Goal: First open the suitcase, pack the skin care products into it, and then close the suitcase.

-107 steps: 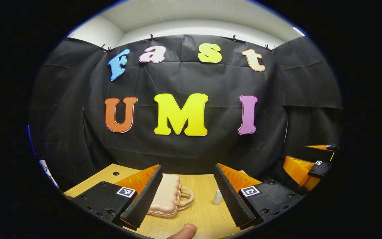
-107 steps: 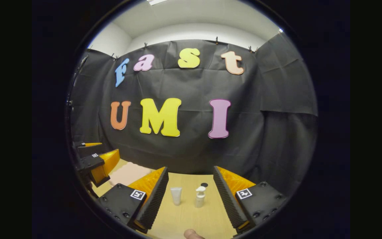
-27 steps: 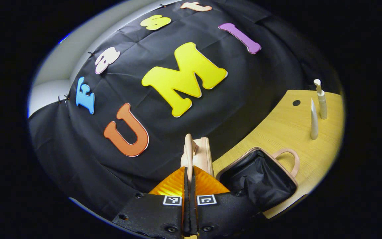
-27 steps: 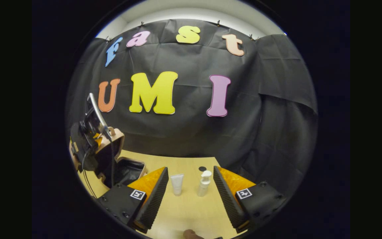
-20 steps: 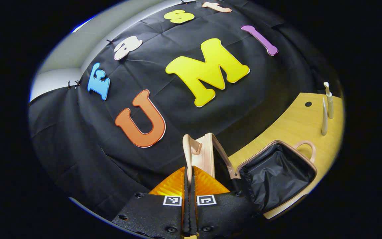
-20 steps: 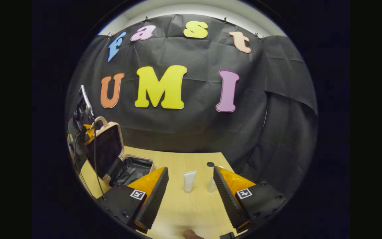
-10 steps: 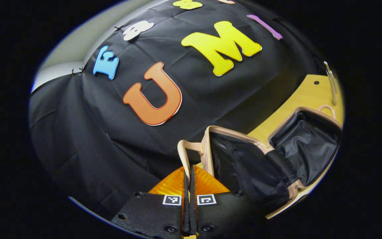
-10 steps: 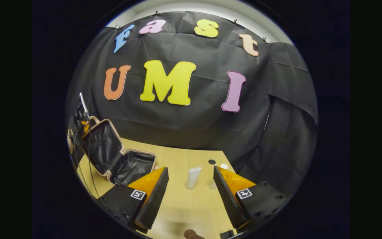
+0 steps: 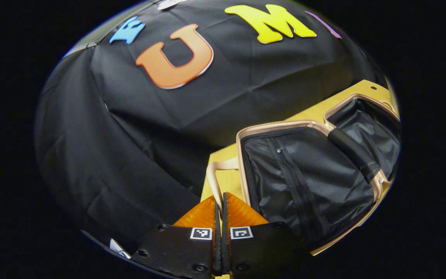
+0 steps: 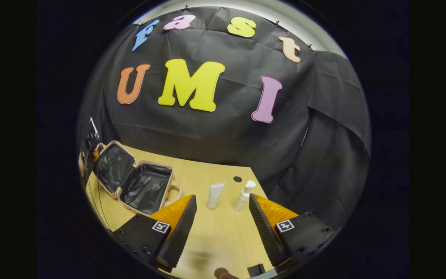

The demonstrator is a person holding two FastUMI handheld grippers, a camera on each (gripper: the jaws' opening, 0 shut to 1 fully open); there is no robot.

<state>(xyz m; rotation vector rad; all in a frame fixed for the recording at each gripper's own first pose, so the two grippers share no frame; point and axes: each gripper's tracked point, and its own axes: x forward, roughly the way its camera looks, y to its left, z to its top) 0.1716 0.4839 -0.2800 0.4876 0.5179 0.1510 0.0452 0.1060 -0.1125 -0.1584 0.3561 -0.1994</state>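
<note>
The pink suitcase (image 10: 134, 179) lies open on the wooden table (image 10: 215, 240), showing black lining. In the left gripper view its lid (image 9: 296, 174) is folded back nearly flat beside the base (image 9: 366, 116). My left gripper (image 9: 220, 201) is shut on the lid's thin handle (image 9: 212, 176). In the right gripper view the left gripper (image 10: 88, 155) sits at the suitcase's far left edge. A white tube (image 10: 215, 195) and a white pump bottle (image 10: 243, 195) stand upright just beyond my open right gripper (image 10: 221, 201), which holds nothing.
A small dark hole (image 10: 237, 179) marks the table behind the bottle. The black cloth wall rises close behind the table's far edge. A cable hangs near the left gripper at the table's left side. Bare wood lies between the suitcase and the two products.
The left gripper has swung the lid by its handle from upright down to almost flat. The right gripper has stayed open, and its view has shifted to show more of the table.
</note>
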